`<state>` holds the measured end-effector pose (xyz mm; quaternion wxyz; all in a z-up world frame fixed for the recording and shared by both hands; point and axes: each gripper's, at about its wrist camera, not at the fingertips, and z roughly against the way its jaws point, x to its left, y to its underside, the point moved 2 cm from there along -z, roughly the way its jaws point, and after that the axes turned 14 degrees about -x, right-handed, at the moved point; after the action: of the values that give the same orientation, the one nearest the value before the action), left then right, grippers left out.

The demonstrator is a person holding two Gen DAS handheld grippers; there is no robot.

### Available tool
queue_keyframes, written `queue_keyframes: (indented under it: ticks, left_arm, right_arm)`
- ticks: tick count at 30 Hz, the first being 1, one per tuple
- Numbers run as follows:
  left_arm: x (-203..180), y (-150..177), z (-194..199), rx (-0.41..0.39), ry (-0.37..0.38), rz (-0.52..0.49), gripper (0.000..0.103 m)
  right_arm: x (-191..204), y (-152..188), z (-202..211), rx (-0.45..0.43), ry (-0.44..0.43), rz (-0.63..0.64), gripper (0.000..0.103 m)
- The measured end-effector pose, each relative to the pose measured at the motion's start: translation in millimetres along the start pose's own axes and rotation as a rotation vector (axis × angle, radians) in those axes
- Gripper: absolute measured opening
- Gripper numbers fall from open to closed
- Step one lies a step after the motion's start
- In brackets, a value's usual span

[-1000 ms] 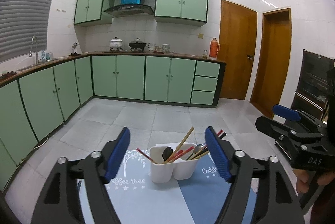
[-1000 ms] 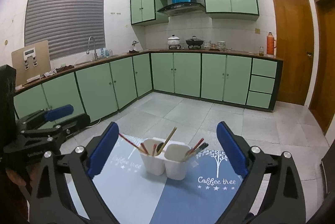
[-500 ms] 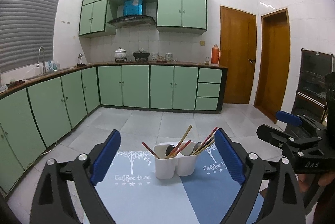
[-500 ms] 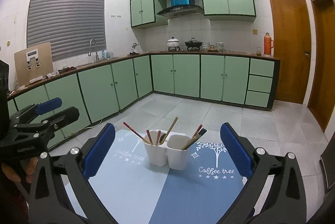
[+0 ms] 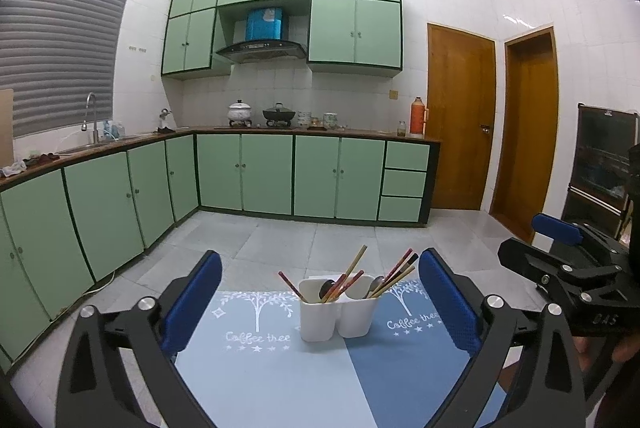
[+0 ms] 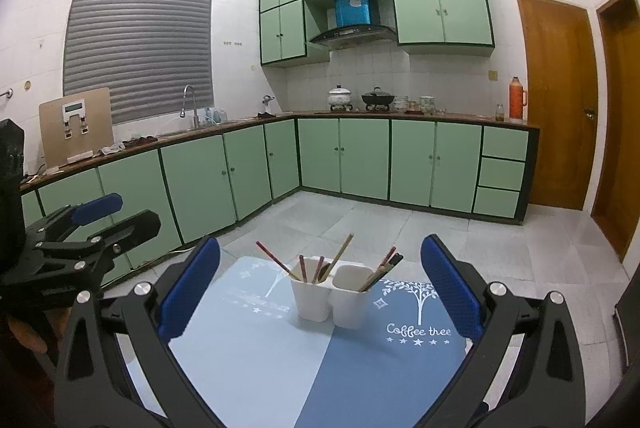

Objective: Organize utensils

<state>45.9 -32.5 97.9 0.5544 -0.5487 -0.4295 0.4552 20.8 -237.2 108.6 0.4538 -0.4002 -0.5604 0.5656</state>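
White 2-compartment plastic utensil holder (image 5: 338, 310) at 12 o'clock of both spread, empty grippers: left gripper (image 5: 320, 308), right gripper (image 6: 320, 292); neither nearer.

utensils (image 5: 352, 278) in holder (image 5: 338, 314), on mat (image 5: 280, 368)

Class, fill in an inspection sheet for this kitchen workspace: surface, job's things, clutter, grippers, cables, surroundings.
Surface: two-tone blue mat printed "Coffee tree".
Job's things: white two-compartment holder upright on the mat, with chopsticks leaning in both compartments and spoons inside.
Clutter: nothing seen on the mat.
Grippers: left gripper open, holding nothing; right gripper open, holding nothing; both short of the holder.
Cables: one on the floor by the cabinets.
Surroundings: green cabinets, wooden doors.
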Motion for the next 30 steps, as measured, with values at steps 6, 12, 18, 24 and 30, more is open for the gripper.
queue_keyframes:
  ticks: [6, 12, 18, 24, 30]
  left_arm:
    - [-0.1, -4.0, 10.7, -0.014, -0.005, -0.005, 0.097]
    - [-1.4, -6.2, 20.9, -0.027, -0.005, -0.014, 0.097]
    - [-2.8, -8.1, 23.8, -0.031, -0.004, -0.017, 0.097]
    - [-2.8, -8.3, 24.5, -0.031, -0.008, -0.018, 0.097]
    - [-2.5, -8.0, 24.9, -0.031, -0.007, -0.02, 0.097]
  right_arm:
    - [6.2, -5.5, 9.6, -0.018, -0.013, 0.003, 0.098]
    - [8.0, -8.8, 15.3, -0.025, -0.018, 0.004, 0.098]
    - [10.2, -9.1, 15.5, -0.027, -0.019, 0.004, 0.098]
    - [11.1, -10.3, 17.7, -0.031, -0.022, 0.005, 0.098]
    - [11.3, -10.2, 18.1, -0.03, -0.022, 0.005, 0.098]
